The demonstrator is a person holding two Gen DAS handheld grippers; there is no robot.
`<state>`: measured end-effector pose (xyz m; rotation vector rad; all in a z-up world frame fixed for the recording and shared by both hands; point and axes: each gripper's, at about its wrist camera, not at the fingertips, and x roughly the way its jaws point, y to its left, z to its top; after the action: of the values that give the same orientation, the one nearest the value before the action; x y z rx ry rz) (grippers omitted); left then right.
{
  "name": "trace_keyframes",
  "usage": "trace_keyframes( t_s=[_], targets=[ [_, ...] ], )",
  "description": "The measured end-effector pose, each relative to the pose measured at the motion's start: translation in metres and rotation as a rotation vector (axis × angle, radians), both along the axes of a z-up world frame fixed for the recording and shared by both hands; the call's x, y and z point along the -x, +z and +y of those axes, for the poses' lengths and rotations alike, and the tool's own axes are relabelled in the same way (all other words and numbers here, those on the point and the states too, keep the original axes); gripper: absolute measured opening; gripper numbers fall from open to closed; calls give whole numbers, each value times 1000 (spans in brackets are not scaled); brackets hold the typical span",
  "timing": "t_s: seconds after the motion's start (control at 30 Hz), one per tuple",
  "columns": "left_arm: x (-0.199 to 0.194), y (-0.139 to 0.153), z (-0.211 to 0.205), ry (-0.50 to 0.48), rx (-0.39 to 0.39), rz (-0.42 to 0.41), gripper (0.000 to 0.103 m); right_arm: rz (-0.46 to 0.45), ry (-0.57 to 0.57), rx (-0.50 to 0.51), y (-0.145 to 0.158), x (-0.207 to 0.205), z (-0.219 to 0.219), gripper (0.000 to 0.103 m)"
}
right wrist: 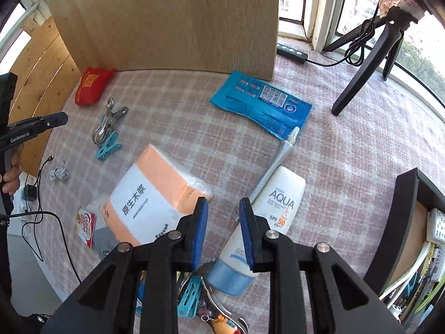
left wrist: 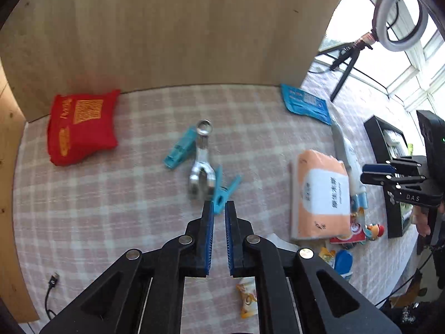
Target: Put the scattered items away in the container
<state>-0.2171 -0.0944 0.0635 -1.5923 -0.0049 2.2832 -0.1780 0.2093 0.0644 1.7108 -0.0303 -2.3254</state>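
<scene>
My left gripper (left wrist: 219, 204) hangs over the checked cloth with a narrow gap between its blue pads and nothing in it. Just past its tips lie a teal clip (left wrist: 225, 190), a metal clip (left wrist: 201, 164) and a second teal clip (left wrist: 179, 149). A red pouch (left wrist: 80, 128) sits far left. My right gripper (right wrist: 224, 203) is open and empty above a white sunscreen tube (right wrist: 275, 197), beside an orange tissue pack (right wrist: 158, 194). A blue wipes pack (right wrist: 261, 103) lies further back. The black container (right wrist: 400, 222) stands at the right with items inside.
A wooden board (right wrist: 167, 22) walls the back. A black tripod (right wrist: 361, 69) and a power strip (right wrist: 292, 51) stand near the window. Cables (right wrist: 41, 217) trail off the left edge. A snack packet (right wrist: 86, 225), a teal clip (right wrist: 189, 295) and a keychain figure (right wrist: 222, 320) lie under my right gripper.
</scene>
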Motion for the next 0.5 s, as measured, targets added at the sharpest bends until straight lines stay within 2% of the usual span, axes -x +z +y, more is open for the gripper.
trace_keyframes(
  t_s=[0.13, 0.17, 0.3, 0.4, 0.5],
  targets=[
    [65, 11, -74, 224, 84, 74, 12, 45, -74, -17, 2, 44, 5, 24],
    [82, 9, -91, 284, 103, 77, 12, 48, -89, -12, -2, 54, 5, 24],
    [130, -13, -146, 456, 90, 35, 12, 51, -134, -14, -10, 76, 7, 24],
    [150, -36, -161, 476, 71, -22, 12, 47, -165, -28, -17, 88, 13, 24],
    [157, -53, -148, 407, 64, -43, 12, 44, -198, -28, -21, 99, 21, 24]
  ],
)
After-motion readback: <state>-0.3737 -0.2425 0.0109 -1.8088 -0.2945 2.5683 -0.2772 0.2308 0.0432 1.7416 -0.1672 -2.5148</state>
